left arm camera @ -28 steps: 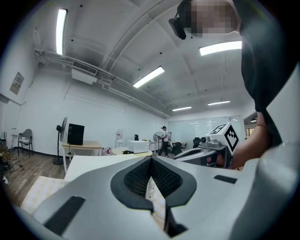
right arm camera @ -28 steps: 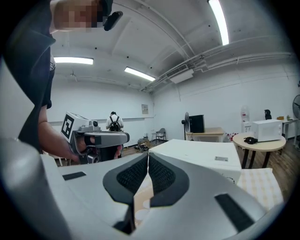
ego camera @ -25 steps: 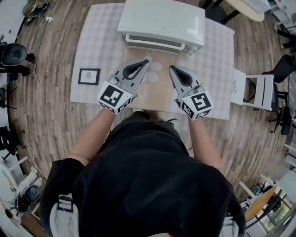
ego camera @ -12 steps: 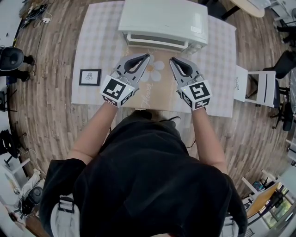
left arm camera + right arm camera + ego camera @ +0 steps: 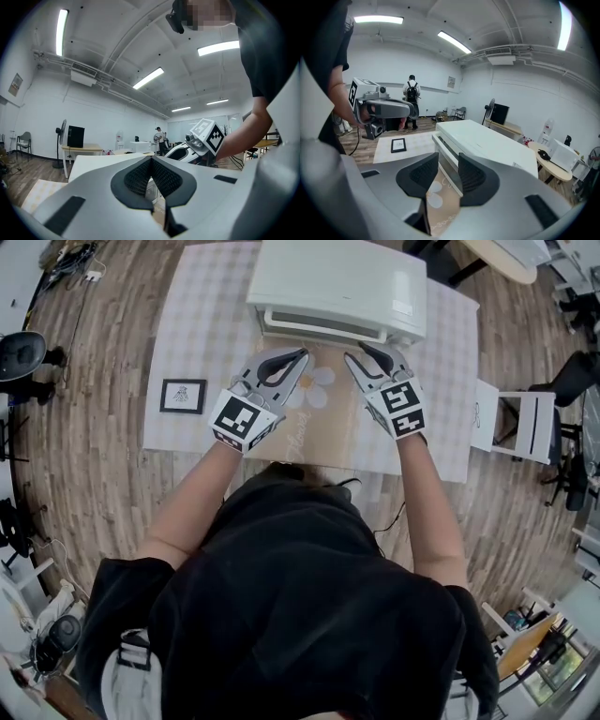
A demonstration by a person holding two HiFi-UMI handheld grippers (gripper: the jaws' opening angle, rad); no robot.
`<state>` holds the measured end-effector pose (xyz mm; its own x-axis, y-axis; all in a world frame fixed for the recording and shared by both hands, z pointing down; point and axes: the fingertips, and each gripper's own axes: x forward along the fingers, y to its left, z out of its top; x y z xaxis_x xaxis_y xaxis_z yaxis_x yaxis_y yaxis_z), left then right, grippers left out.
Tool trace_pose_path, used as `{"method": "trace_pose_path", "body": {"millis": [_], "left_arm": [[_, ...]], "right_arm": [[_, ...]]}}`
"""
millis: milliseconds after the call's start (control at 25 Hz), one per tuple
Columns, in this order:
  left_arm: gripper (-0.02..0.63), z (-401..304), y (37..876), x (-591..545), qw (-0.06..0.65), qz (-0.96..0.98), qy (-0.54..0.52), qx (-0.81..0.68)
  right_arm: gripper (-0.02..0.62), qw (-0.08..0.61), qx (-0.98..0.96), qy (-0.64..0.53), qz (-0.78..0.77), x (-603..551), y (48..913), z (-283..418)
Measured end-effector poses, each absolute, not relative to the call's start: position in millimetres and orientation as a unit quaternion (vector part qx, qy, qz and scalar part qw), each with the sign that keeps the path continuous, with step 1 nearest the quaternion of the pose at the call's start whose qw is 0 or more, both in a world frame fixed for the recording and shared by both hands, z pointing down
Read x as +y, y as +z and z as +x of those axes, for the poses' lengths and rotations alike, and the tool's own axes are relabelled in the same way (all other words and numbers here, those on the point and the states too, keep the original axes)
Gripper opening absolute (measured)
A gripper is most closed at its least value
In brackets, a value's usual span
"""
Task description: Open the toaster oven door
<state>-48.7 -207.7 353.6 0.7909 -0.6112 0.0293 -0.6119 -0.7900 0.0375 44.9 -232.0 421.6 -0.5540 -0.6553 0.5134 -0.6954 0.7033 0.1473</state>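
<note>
Right gripper (image 5: 375, 350) has slid up from mid-mat to the oven's (image 5: 333, 287) front edge, and its jaws have just been opening with nothing pinched between them. Left gripper (image 5: 300, 354) has barely shifted.

Head view: oven sits at 12 o'clock on the table (image 5: 187, 334), door looks closed. Both grippers are over the brown mat (image 5: 314, 427), left one at about 7 o'clock from the oven, right one at 5 o'clock with its tips right at the front bar; can't tell if they touch. A small frame (image 5: 181, 395) lies at 9 o'clock from the left gripper, well apart.

Left gripper view: its jaws are clenched together, tips meeting, holding nothing. The right gripper shows at 2 o'clock.

Right gripper view: jaws stand apart, released, and the oven's front bar (image 5: 446, 149) runs through the gap without the pads pressing on it. Left gripper hangs at 10 o'clock, the frame below it.
</note>
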Motion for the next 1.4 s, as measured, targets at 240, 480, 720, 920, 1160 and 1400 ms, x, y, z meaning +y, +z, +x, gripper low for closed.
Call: {"method": "trace_pose_path", "body": {"millis": [240, 480, 720, 920, 1160, 1400], "left_arm": [[0.017, -53.9, 357.6, -211.3, 0.025, 0.946, 0.007, -0.323], [0.017, -57.2, 358.2, -217.5, 0.026, 0.945, 0.003, -0.325], [0.017, -58.2, 364.4, -220.3, 0.033, 0.946, -0.002, -0.323], [0.017, -57.2, 368.6, -223.6, 0.034, 0.945, -0.002, -0.325], [0.017, -57.2, 368.6, -223.4, 0.034, 0.946, 0.000, -0.322], [0.017, -58.4, 372.8, -224.7, 0.038, 0.945, -0.001, -0.324]], "right_arm": [[0.166, 0.349, -0.864, 0.018, 0.362, -250.6, 448.1, 45.4], [0.170, 0.417, -0.845, -0.014, 0.335, -266.1, 466.2, 47.1], [0.170, 0.471, -0.832, -0.045, 0.290, -278.5, 477.9, 38.5], [0.169, 0.523, -0.814, -0.061, 0.245, -282.6, 493.6, 36.9], [0.160, 0.568, -0.796, -0.060, 0.199, -281.0, 507.8, 34.5], [0.100, 0.610, -0.771, -0.077, 0.167, -284.2, 520.3, 37.9]]}}
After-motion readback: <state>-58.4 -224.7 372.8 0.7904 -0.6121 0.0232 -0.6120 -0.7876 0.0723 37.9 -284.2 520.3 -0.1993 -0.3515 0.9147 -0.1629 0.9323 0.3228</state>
